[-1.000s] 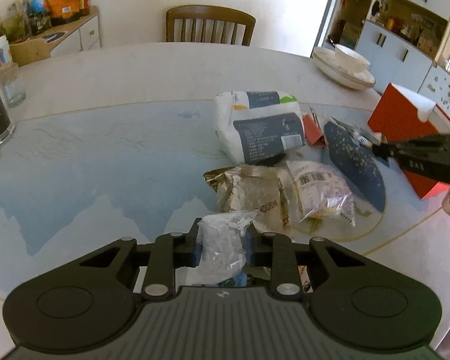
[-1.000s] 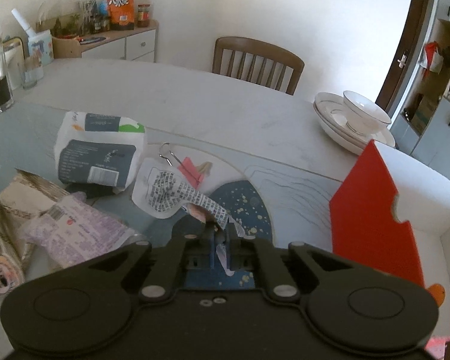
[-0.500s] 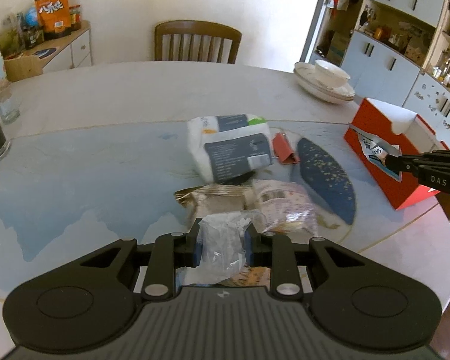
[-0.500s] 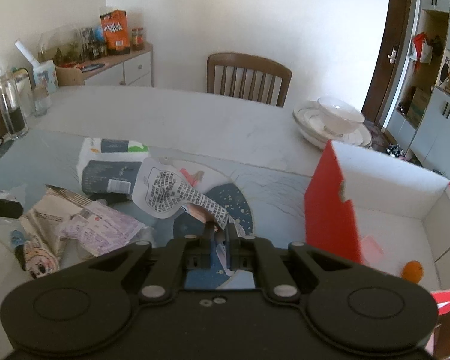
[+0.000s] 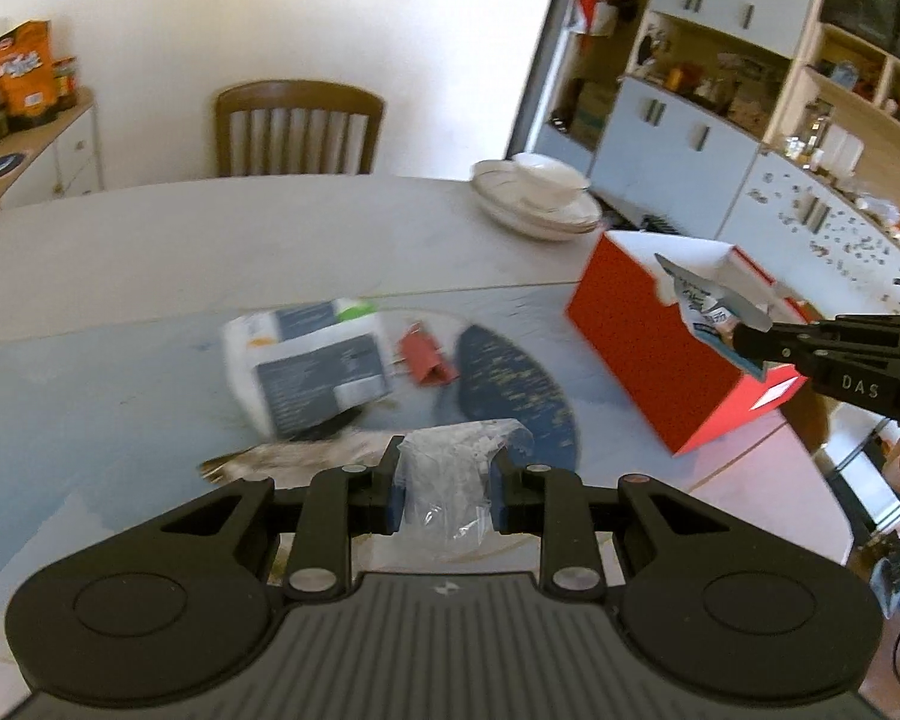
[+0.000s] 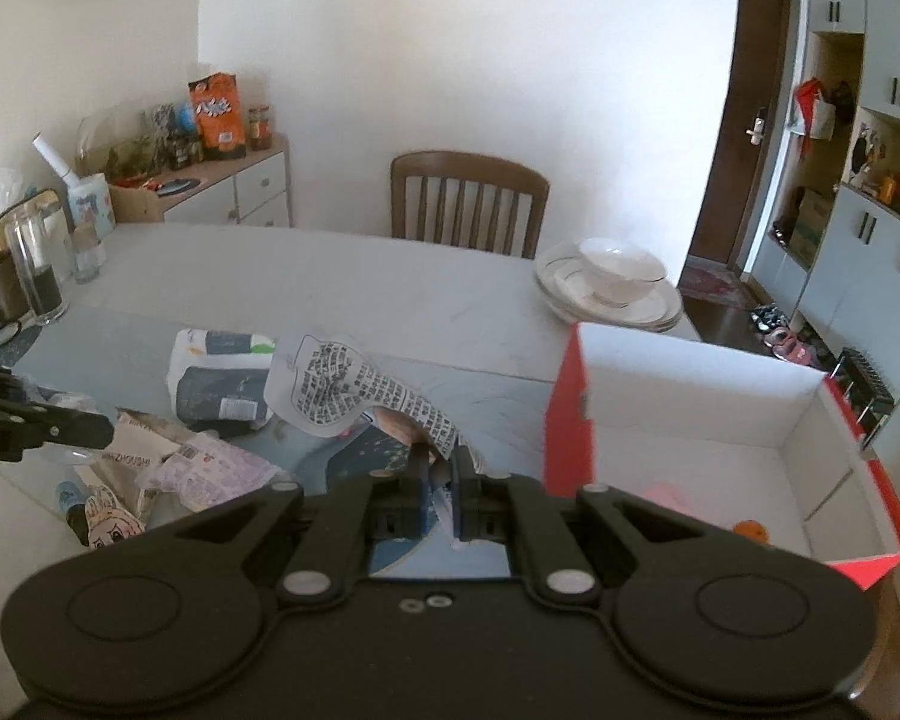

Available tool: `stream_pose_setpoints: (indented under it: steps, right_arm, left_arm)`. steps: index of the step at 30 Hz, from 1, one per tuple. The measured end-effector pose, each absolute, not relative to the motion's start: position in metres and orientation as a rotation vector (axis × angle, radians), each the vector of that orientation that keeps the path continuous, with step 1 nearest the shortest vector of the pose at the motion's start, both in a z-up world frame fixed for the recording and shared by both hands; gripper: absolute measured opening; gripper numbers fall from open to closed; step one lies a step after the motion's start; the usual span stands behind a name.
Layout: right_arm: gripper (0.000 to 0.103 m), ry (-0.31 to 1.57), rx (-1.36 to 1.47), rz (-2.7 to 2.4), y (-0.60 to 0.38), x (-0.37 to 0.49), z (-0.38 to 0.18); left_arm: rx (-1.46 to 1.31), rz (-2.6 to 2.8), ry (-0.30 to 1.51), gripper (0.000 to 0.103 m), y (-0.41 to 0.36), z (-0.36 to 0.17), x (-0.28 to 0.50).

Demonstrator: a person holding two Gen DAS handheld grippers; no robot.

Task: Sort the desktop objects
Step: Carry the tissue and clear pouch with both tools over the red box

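My left gripper [image 5: 447, 477] is shut on a crumpled clear plastic wrapper [image 5: 450, 480], lifted above the table. My right gripper [image 6: 440, 480] is shut on a white printed wrapper [image 6: 336, 390]; in the left wrist view it [image 5: 741, 333] holds that wrapper [image 5: 702, 297] over the red box [image 5: 660, 348]. The red box's white inside [image 6: 690, 414] holds an orange thing [image 6: 750, 531] and a pink one [image 6: 666, 492]. A white-and-grey packet [image 5: 312, 366], a red clip [image 5: 426, 357] and several snack packets [image 6: 204, 474] lie on the table.
Stacked plates with a bowl [image 5: 537, 198] stand at the table's far right. A wooden chair [image 5: 297, 129] is behind the table. A glass jar and mug [image 6: 27, 282] stand at the left. Cabinets [image 5: 750, 138] line the right wall. A dark oval mat patch [image 5: 510, 390] lies mid-table.
Both grippers have risen and swung right toward the red box. The right gripper's printed wrapper now hangs over the box's edge. The left still carries the clear wrapper.
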State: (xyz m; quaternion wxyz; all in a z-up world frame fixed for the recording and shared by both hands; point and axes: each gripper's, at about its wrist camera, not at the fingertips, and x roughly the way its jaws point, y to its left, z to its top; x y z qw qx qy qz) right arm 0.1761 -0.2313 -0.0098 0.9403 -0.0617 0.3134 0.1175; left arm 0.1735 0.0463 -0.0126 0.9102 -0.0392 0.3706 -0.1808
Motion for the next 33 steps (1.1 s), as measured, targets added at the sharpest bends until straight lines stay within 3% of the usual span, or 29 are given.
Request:
stream_pose_setpoints:
  steps: [33]
  right_arm:
    - [0.006,0.655,-0.061,0.098,-0.412,0.208,-0.008]
  left_arm:
    - [0.069,-0.636,0.696,0.025,-0.187,0.015,0.237]
